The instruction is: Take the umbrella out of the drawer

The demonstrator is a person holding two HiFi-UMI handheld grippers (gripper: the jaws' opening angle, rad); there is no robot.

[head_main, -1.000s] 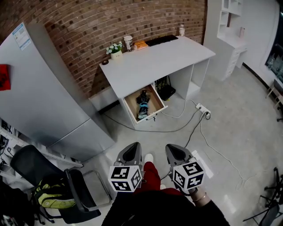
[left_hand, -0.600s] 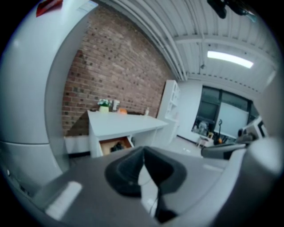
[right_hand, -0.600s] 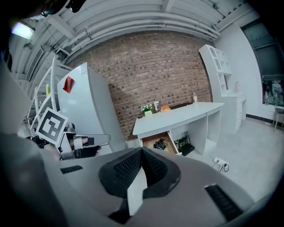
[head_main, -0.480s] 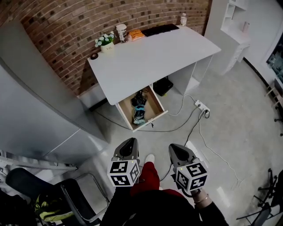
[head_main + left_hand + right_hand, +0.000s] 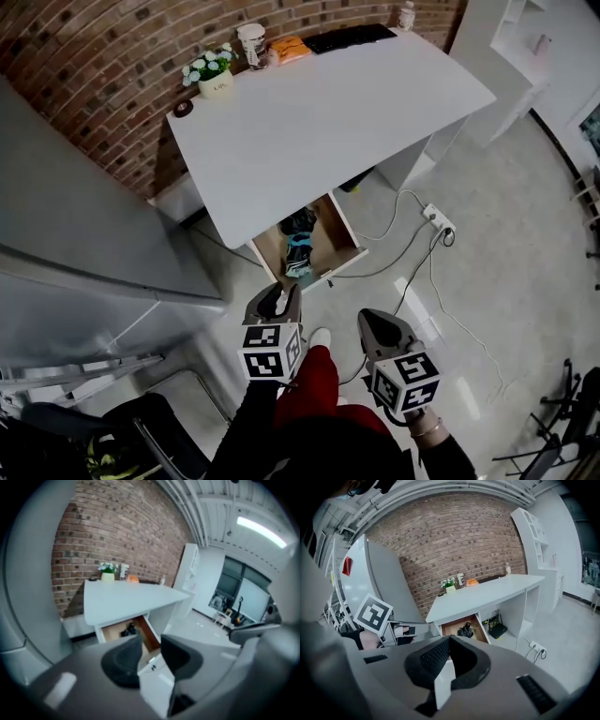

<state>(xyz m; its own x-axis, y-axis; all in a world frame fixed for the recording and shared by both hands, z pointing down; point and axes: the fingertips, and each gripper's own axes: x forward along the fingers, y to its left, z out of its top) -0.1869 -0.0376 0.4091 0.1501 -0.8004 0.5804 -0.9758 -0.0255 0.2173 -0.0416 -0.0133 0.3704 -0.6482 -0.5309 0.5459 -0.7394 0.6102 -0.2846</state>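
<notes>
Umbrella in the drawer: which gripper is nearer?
Left. The left gripper, empty jaws just opened, hovers just short of the umbrella; the right gripper hangs farther back and rightward.

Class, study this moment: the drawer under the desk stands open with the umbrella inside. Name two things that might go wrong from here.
1. The umbrella lies in the drawer with its far end close under the desk; a gripper reaching in might knock the desk edge.
2. The left gripper has just been opening, nothing between its jaws; the gap looks narrow, so it may slip off the bulky umbrella.
</notes>
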